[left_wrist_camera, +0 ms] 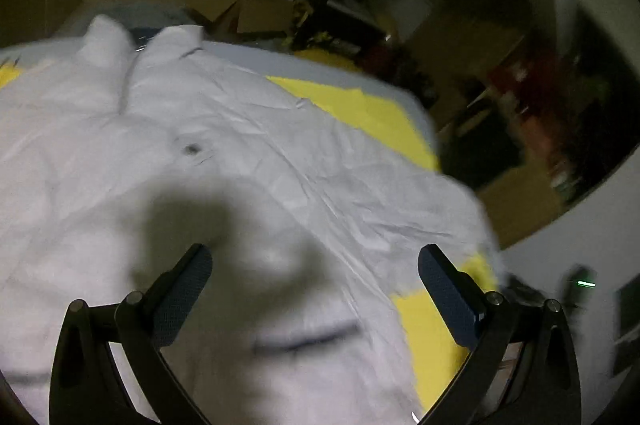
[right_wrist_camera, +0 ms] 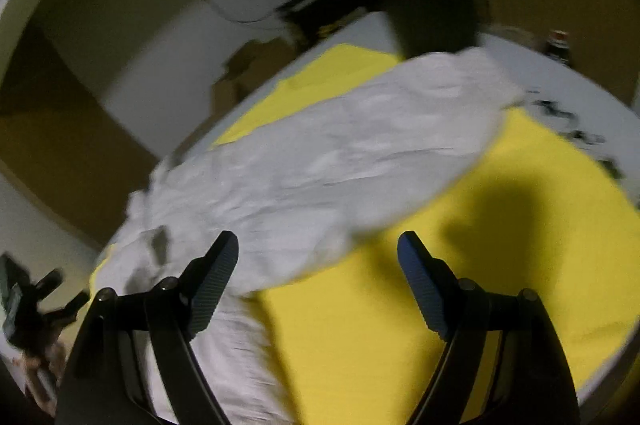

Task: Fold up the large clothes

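Note:
A large white collared shirt (left_wrist_camera: 224, 153) lies spread on a yellow mat (left_wrist_camera: 360, 109), its collar at the far end. My left gripper (left_wrist_camera: 316, 265) is open and empty, hovering above the shirt's lower part. In the right wrist view the same white shirt (right_wrist_camera: 320, 165) lies across the yellow mat (right_wrist_camera: 480, 245). My right gripper (right_wrist_camera: 318, 253) is open and empty above the shirt's edge, where cloth meets mat. Both views are motion-blurred.
The mat lies on a white table (left_wrist_camera: 352, 69), whose edge drops off at the right. Cardboard boxes (left_wrist_camera: 236, 1) and dark clutter stand beyond the table. A dark jar (right_wrist_camera: 558, 45) and small dark items (right_wrist_camera: 576, 129) sit on the table's far side.

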Motion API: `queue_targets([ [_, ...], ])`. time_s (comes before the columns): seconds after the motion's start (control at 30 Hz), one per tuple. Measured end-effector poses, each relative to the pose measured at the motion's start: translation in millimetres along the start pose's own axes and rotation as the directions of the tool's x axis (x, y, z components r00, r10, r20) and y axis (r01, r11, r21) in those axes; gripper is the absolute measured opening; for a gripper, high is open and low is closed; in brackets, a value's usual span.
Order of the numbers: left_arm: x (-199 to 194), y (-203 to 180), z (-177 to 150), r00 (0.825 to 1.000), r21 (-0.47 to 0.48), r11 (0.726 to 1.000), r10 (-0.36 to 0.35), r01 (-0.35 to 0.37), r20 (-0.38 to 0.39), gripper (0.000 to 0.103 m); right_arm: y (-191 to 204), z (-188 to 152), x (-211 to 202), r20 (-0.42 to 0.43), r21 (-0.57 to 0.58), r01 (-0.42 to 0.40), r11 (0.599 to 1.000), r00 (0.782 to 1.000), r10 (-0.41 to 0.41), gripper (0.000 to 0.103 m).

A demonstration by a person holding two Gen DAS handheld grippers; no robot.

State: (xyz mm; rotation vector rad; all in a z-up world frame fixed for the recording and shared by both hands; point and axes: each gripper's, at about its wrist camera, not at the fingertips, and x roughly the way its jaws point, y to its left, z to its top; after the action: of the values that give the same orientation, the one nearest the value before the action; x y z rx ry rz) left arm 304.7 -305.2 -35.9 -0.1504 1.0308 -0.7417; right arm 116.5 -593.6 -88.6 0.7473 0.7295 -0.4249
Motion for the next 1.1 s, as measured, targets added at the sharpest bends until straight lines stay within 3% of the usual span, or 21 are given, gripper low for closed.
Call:
queue_targets([
  [0.1,65,-10,14,0.996,0.012,0.999,0.052,-0.051,-0.077,0.103,-32,12,-1,-0.020,0.078,0.031,0.996,0.999,-0.030,0.082],
  [0.3,139,-12,11,0.978,0.036,0.994,0.104,-0.099,-0.180,0.103,-105,47,7,-0.007,0.353,-0.062,0.934,0.998,0.069,0.082],
  [0.4,146,-11,6,0.979,0.087,0.989,0.131,-0.118,-0.156,0.103,-118,59,23,-0.022,0.372,-0.060,0.926,0.997,0.073,0.081],
  [0.47,147,-12,5,0.977,0.107,0.986,0.143,-0.127,-0.156,0.103,-122,63,48,-0.051,0.393,-0.110,0.913,0.989,0.141,0.075],
  [0.57,148,-12,4,0.978,0.106,0.986,0.141,-0.125,-0.154,0.103,-138,69,72,-0.082,0.431,-0.092,0.898,0.987,0.140,0.066],
  [0.83,146,-13,1,0.981,0.132,0.982,0.154,-0.138,-0.119,0.103,-150,86,100,0.008,0.472,-0.088,0.877,0.995,0.096,0.064],
  [0.9,148,-15,0,0.981,0.140,0.980,0.160,-0.144,-0.114,0.103,-146,92,110,0.005,0.477,-0.102,0.873,0.994,0.113,0.057],
  [0.97,147,-15,0,0.980,0.147,0.978,0.163,-0.145,-0.112,0.103,-141,96,116,-0.009,0.462,-0.079,0.883,0.996,0.093,0.023],
  [1.1,142,-11,5,0.982,0.147,0.985,0.115,-0.094,-0.146,0.103,-113,102,101,0.045,0.380,-0.053,0.924,0.998,0.039,0.009],
])
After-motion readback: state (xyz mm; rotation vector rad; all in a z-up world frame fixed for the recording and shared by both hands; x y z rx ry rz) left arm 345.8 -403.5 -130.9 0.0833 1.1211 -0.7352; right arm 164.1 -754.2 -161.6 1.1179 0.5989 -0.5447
